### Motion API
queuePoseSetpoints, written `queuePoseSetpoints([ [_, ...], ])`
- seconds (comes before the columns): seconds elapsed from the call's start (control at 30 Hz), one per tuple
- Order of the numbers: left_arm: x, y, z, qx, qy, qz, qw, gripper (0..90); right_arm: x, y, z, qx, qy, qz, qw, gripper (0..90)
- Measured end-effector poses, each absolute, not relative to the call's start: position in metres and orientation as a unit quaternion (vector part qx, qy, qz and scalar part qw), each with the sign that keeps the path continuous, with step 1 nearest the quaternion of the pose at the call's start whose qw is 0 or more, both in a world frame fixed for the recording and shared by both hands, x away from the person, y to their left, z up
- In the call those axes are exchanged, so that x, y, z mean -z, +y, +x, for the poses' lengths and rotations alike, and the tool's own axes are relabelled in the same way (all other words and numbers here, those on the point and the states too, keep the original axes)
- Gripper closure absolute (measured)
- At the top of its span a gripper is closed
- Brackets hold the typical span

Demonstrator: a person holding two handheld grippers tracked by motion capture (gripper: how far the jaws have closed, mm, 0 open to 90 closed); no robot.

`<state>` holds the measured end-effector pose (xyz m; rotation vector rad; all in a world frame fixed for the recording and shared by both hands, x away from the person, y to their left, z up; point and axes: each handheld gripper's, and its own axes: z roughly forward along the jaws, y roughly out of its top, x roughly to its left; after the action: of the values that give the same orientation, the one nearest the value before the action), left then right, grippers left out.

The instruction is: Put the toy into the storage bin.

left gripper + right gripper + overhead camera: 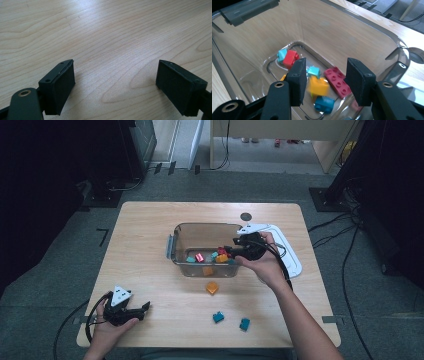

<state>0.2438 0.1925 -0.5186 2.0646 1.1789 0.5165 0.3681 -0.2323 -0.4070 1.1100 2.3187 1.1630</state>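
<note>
From the high view, a clear plastic bin (pixel 202 251) sits near the middle of the wooden counter (pixel 150 240), with a white lid (pixel 292 257) lying flat just beside it on the right. The right claw (pixel 231 252) reaches over the bin's right rim, pointing in toward a small heap of coloured blocks at the bottom. On the bare counter in front of the bin lie an orange block (pixel 212 287) and, nearer the person, two teal blocks (pixel 218 317) a little apart from each other. The left claw (pixel 145 307) rests low at the near left corner, well away from the bin.

In the left gripper view, the left claw (pixel 115 87) stands wide open over bare wood grain, nothing between its pads.

In the right gripper view, the right claw (pixel 325 82) hangs inside the bin (pixel 367 27) with its jaws partly apart. A yellow-orange block (pixel 319 86) appears blurred in the gap between the pads — it looks free of both of them, though the blur makes that hard to settle. Around it on the bin floor lie a dark pink flat brick (pixel 337 82), a red block (pixel 290 58) touching a light teal one (pixel 282 54), another light teal block (pixel 314 71), and a blue-teal block (pixel 324 103) nearest the camera.
</note>
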Motion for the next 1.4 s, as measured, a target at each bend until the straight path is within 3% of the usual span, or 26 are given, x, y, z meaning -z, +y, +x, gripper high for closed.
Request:
queuePoseSetpoints([
  [0.73,0.519,0.192,0.244,-0.200,0.454,0.796,0.347,15.5,0.389,-0.224,0.301,-0.470,0.806,0.326,0.148,55.8],
  [1.4,0.519,0.192,0.244,-0.199,0.455,0.795,0.348,15.5,0.441,-0.191,0.276,-0.452,0.835,0.296,0.105,53.3],
])
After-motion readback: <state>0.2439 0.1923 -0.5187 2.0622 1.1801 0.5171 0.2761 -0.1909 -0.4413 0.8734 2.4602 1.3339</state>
